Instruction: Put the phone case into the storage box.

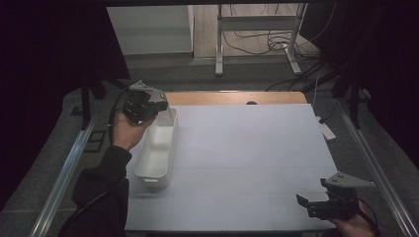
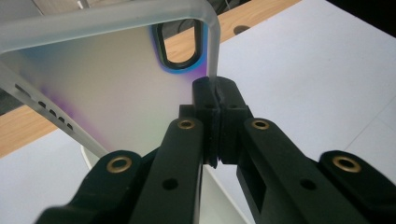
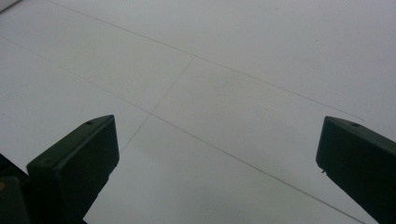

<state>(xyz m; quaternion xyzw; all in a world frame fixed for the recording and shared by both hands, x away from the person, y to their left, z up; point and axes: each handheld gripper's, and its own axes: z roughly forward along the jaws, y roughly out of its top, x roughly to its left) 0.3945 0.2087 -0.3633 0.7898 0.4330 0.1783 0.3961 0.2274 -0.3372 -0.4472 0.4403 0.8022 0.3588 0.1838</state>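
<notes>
A frosted, see-through plastic board (image 2: 116,79) with an oval handle hole (image 2: 176,44) stands tilted on edge. My left gripper (image 2: 216,93) is shut on its rim just below that hole. In the high view the left gripper (image 1: 162,106) holds the board (image 1: 171,118) above the far end of a long white tub (image 1: 148,175) at the table's left side. My right gripper (image 1: 309,203) rests near the front right corner with its jaws wide apart; the right gripper (image 3: 217,140) has nothing but the white mat between its fingers.
A white mat (image 1: 247,158) covers the table, with a strip of bare wood (image 1: 232,98) at the far edge. Metal rails run along both sides. Beyond the table stand a metal frame (image 1: 257,34) and loose cables on the floor.
</notes>
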